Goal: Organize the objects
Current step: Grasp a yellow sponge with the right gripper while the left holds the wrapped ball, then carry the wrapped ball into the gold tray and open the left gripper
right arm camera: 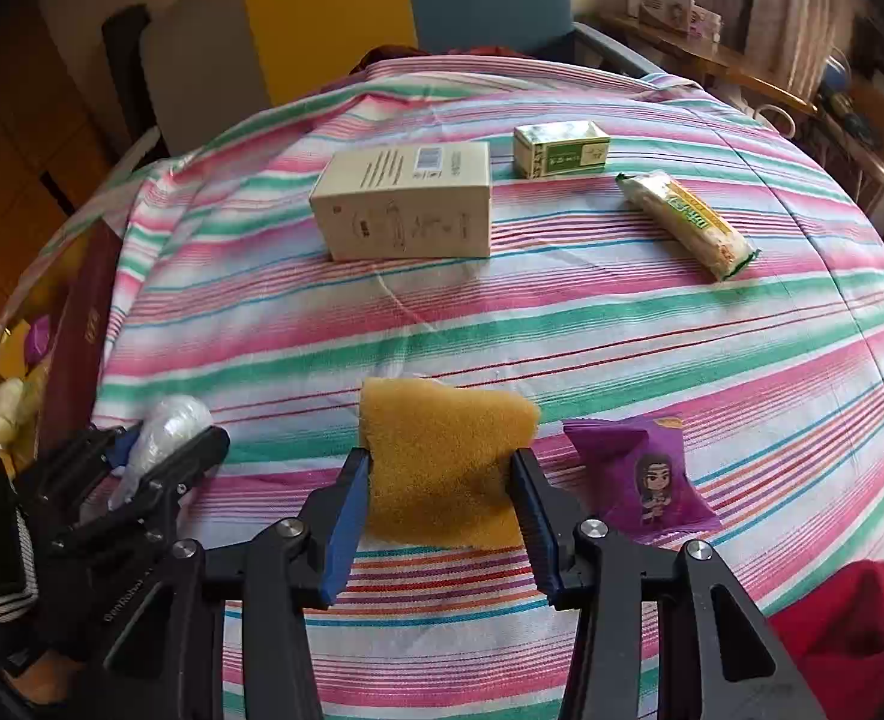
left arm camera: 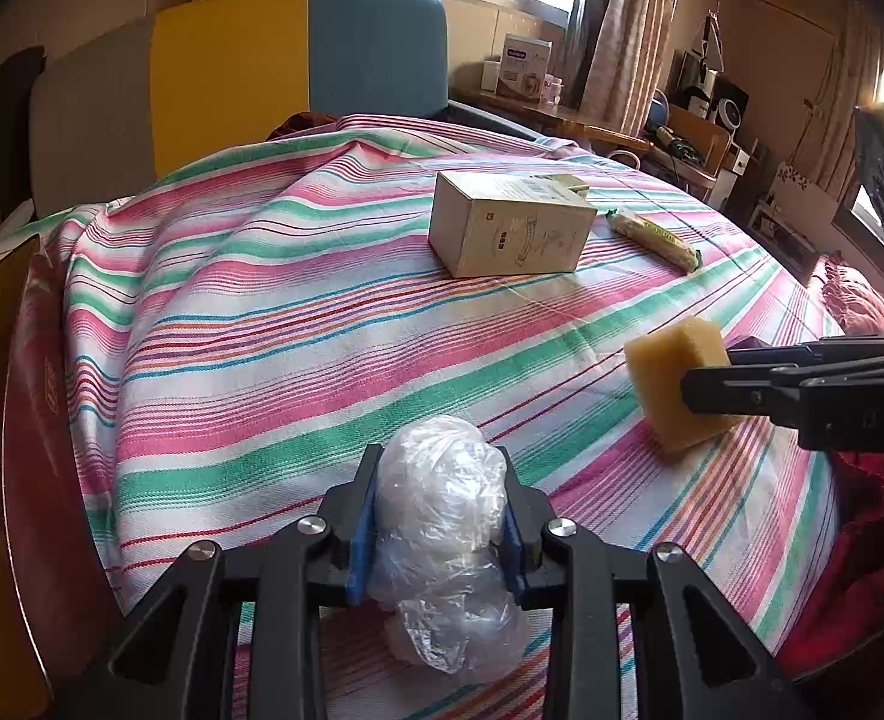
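My left gripper (left arm camera: 438, 510) is shut on a crumpled clear plastic bundle (left arm camera: 442, 516) low over the striped cloth (left arm camera: 261, 330); the same gripper (right arm camera: 168, 441) and bundle (right arm camera: 171, 420) show at the lower left of the right wrist view. My right gripper (right arm camera: 442, 480) is shut on a yellow sponge (right arm camera: 442, 456), whose sides are squeezed in by the blue pads (right arm camera: 348, 498). In the left wrist view that gripper (left arm camera: 706, 381) comes in from the right with the sponge (left arm camera: 670, 372) resting on the cloth.
On the cloth lie a beige carton (right arm camera: 405, 201), a small green-and-white box (right arm camera: 562, 150), a long wrapped snack (right arm camera: 688, 225) and a purple snack packet (right arm camera: 646, 474). A dark red box (left arm camera: 39, 420) stands at the left edge. Red fabric (right arm camera: 850, 618) sits at the right.
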Motion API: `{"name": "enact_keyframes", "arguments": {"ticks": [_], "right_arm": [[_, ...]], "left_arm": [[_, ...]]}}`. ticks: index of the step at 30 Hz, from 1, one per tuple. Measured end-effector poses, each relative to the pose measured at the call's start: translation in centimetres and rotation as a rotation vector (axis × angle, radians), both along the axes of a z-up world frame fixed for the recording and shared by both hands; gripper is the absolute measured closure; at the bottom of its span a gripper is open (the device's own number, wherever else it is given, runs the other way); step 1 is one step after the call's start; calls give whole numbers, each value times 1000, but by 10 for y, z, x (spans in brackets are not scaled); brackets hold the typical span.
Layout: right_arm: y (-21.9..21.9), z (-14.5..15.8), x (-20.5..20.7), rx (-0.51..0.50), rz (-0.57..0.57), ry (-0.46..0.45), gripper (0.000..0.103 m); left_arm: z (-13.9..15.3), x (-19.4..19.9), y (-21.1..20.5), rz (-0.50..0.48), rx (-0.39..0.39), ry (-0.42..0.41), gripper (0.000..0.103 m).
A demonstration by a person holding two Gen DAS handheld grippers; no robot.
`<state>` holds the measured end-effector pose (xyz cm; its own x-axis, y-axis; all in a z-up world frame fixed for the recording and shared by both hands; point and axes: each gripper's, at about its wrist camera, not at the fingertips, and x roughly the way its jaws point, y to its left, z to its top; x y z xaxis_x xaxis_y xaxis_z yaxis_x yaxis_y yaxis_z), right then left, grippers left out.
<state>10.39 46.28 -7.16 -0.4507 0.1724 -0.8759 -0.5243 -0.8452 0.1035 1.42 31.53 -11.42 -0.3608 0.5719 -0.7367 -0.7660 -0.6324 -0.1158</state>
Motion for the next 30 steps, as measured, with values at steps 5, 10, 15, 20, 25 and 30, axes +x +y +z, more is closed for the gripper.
{"name": "enact_keyframes", "arguments": {"ticks": [5,10,15,20,25,30], "right_arm": [[1,-1,0,-8,-7,2,55],[2,-1,0,-14,-12,5,52],[2,-1,-1,-12,-8,0,51],[-3,-2,-5,25,15,-13,52],[-12,-3,-10,80,41,-38,53],[-12,-1,-9,84,37,-37,54]], "left_arm": [[1,2,0,1,-8,10,69],[1,3,0,1,-16,19,69],[2,3,-1,0,-20,16,71],[32,8,-19,3,60,-41,73],[87,18,-49,11,123,49,73],[111,9,-98,152,142,71,73]]}}
